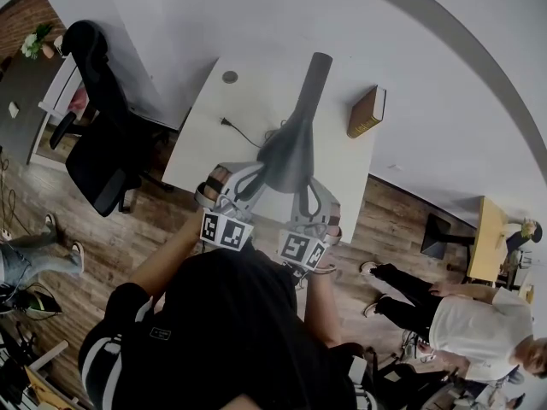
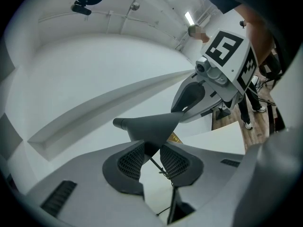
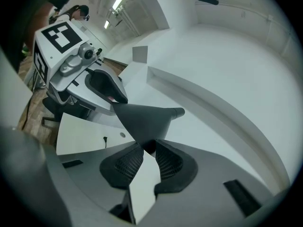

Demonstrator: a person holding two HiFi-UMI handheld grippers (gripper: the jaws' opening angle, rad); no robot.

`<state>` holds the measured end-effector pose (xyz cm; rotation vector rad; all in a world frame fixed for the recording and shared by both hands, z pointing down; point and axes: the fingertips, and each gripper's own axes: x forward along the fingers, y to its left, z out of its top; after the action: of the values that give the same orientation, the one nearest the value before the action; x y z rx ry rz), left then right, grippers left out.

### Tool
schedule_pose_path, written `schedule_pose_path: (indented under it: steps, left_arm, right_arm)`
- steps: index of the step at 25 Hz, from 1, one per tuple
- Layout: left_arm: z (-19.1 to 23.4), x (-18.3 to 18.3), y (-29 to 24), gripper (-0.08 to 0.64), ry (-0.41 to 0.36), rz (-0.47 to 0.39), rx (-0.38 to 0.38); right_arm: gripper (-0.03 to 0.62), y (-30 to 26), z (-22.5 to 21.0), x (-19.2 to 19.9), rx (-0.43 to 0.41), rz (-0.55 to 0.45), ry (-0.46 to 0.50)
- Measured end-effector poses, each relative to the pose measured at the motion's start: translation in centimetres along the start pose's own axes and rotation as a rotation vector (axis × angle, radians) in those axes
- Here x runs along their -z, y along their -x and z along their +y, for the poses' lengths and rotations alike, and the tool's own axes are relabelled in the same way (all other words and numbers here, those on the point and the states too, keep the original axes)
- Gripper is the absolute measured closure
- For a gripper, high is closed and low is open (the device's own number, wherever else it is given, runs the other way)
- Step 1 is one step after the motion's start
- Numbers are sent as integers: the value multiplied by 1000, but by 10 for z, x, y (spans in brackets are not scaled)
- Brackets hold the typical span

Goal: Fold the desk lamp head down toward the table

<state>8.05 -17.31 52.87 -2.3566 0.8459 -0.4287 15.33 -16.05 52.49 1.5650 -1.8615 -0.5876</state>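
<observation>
Lamp head [image 1: 289, 143], narrow end away from person [image 1: 222, 331].

Both arms are reaching forward side by side. The left claw [image 2: 151, 151] and right claw [image 3: 148, 151] are each pinching the lamp head [image 1: 287, 148] between their pads.

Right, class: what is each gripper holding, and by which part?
Both hold the lamp head: the left gripper and the right gripper each pinch the rim of its wide end, on opposite sides.
</observation>
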Motion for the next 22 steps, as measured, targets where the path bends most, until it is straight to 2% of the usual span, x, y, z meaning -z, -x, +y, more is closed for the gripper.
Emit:
schedule_pose_path:
  steps: [13, 18, 22]
  left_arm:
    - [-13, 26, -16, 439, -119, 28, -21]
    - [-16, 36, -23, 440, -178, 35, -55]
    - [-17, 44, -27, 440, -182, 33, -66]
  right_arm:
    - [488, -18, 15, 24, 15, 9, 112]
    - [485, -26, 19, 32, 26, 2, 141]
    - [481, -32, 22, 36, 29, 10, 153]
